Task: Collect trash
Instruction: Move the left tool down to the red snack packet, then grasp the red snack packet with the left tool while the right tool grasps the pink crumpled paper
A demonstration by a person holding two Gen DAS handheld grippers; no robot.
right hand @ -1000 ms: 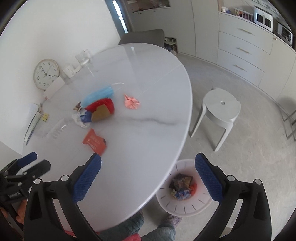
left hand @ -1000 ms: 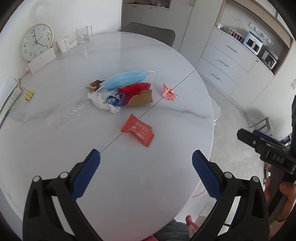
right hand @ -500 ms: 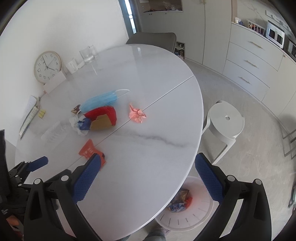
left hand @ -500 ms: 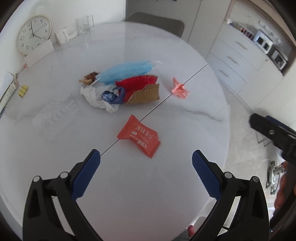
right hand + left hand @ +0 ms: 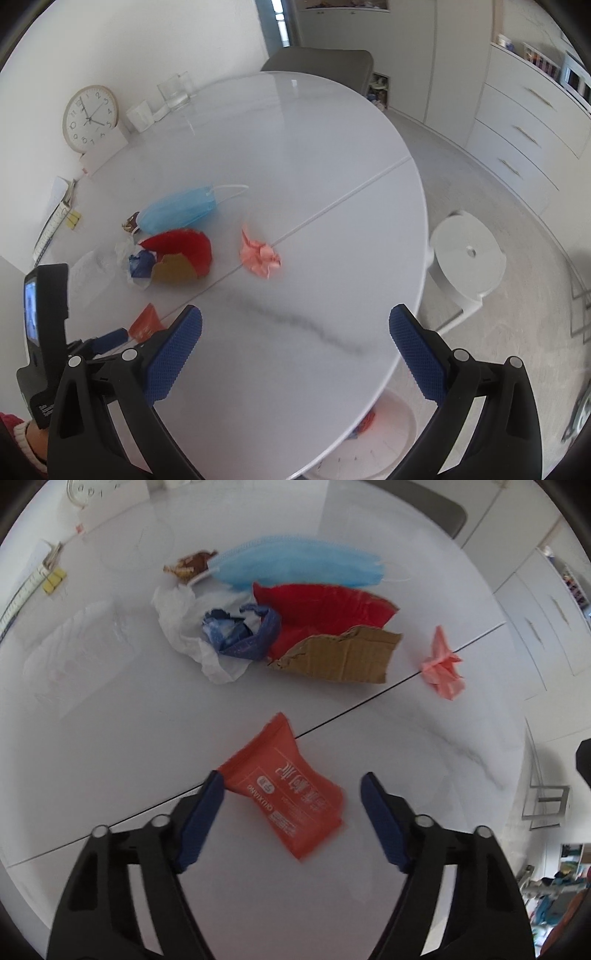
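An orange snack packet (image 5: pixel 286 788) lies on the white marble table (image 5: pixel 110 738), between the open fingers of my left gripper (image 5: pixel 291 786); the left pad touches its corner. Behind it lies a heap: blue face mask (image 5: pixel 295 565), red wrapper (image 5: pixel 325 605), torn cardboard (image 5: pixel 340 655), white and blue plastic (image 5: pixel 221 635), brown wrapper (image 5: pixel 192 563). A crumpled pink paper (image 5: pixel 443 664) lies to the right, also in the right wrist view (image 5: pixel 260 254). My right gripper (image 5: pixel 295 339) is open and empty above the table's near part. The left gripper (image 5: pixel 110 338) shows at the packet (image 5: pixel 147 321).
A white bin (image 5: pixel 369 439) with some trash stands on the floor under the table's near edge. A white stool (image 5: pixel 469 254) stands to the right. A clock (image 5: pixel 90 118), glasses (image 5: pixel 175 90) and a notepad (image 5: pixel 55 218) sit at the table's far left. Clear plastic (image 5: pixel 77 646) lies left of the heap.
My left gripper has moved forward and down onto the orange packet, which now sits between its fingers. My right gripper has swung over the table; the bin has slid toward the bottom edge.
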